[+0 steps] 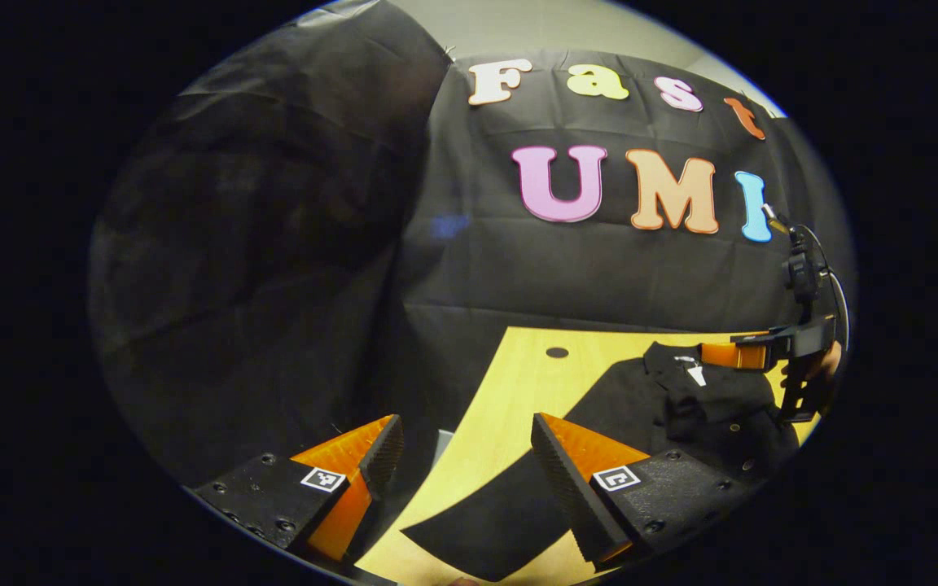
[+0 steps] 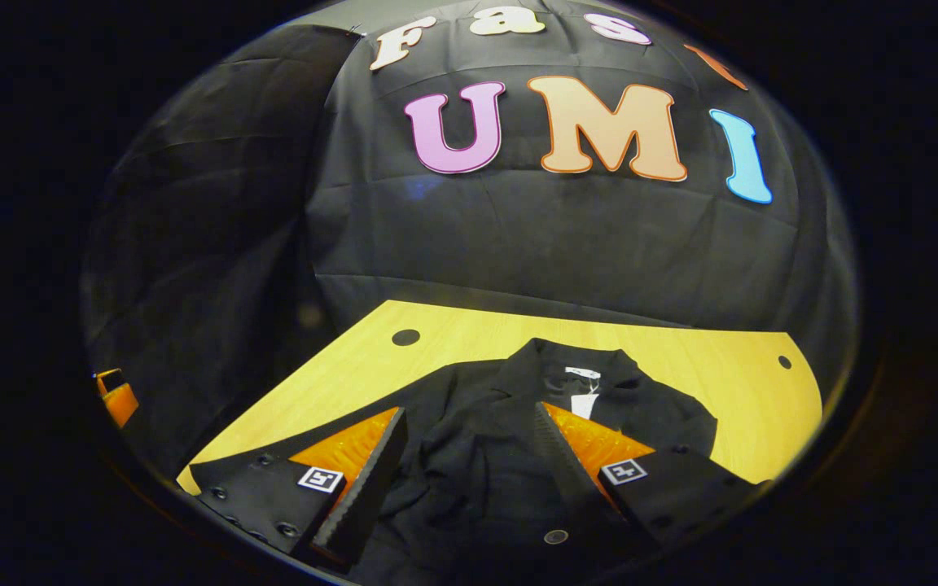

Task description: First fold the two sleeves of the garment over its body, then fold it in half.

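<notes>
The black button-front garment lies spread on the pale yellow wooden surface, its collar toward the booth's black cloth wall, with a white tag at the neck. In the left gripper view one black sleeve reaches flat across the wood toward the near edge, apart from the rumpled body. The left hand-held gripper hangs above that sleeve with its orange fingers spread wide, grasping nothing. The right hand-held gripper hovers over the garment's chest, its fingers likewise released and parted, the cloth visible between them; in the left gripper view it appears farther off above the collar, held by a hand. Two dark round holes mark the surface's far corners.
</notes>
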`<control>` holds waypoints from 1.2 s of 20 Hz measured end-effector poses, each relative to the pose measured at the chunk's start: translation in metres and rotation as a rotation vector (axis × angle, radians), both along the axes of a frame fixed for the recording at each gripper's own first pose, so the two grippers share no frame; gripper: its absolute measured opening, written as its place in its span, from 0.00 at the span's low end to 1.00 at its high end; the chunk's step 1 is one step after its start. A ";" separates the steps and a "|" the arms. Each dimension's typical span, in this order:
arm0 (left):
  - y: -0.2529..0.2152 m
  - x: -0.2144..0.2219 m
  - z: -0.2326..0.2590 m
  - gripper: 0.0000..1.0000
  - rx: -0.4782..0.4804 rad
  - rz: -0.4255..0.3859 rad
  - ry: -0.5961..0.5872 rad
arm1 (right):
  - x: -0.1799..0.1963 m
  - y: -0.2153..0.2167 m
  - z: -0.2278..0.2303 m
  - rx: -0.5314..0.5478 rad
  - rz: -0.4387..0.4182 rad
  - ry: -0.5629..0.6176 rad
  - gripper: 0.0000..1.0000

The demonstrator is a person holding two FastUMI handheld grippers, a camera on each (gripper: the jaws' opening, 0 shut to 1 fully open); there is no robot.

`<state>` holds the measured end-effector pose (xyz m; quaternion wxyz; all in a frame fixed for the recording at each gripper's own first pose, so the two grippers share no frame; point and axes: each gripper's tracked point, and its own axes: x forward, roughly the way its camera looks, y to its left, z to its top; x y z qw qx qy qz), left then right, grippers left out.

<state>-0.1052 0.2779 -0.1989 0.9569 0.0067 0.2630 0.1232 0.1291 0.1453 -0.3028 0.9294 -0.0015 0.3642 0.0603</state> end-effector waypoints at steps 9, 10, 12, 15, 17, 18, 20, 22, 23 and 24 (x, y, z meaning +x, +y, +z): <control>-0.004 -0.050 -0.089 0.95 -0.095 0.074 0.274 | -0.024 -0.037 0.000 -0.040 -0.048 0.019 0.99; -0.006 -0.055 -0.099 0.95 -0.104 0.085 0.301 | -0.026 -0.039 0.001 -0.041 -0.052 0.021 0.99; -0.004 -0.066 -0.112 0.96 -0.121 0.102 0.343 | -0.030 -0.043 0.000 -0.049 -0.058 0.025 0.99; -0.003 -0.075 -0.125 0.96 -0.126 0.104 0.385 | -0.036 -0.049 0.001 -0.056 -0.066 0.028 0.99; -0.004 -0.079 -0.134 0.96 -0.136 0.106 0.419 | -0.039 -0.053 0.003 -0.058 -0.075 0.031 0.99; -0.006 -0.084 -0.141 0.96 -0.150 0.110 0.444 | -0.041 -0.055 0.005 -0.057 -0.080 0.031 0.99; -0.006 -0.094 -0.146 0.97 -0.143 0.121 0.479 | -0.044 -0.056 0.011 -0.052 -0.089 0.027 0.99; -0.006 -0.095 -0.146 0.95 -0.108 0.088 0.482 | -0.046 -0.059 0.023 -0.042 -0.094 0.008 0.99; -0.006 -0.093 -0.145 0.96 -0.098 0.082 0.465 | -0.048 -0.060 0.029 -0.035 -0.096 0.001 0.99; -0.007 -0.094 -0.147 0.96 -0.104 0.088 0.462 | -0.049 -0.061 0.032 -0.027 -0.095 -0.005 0.96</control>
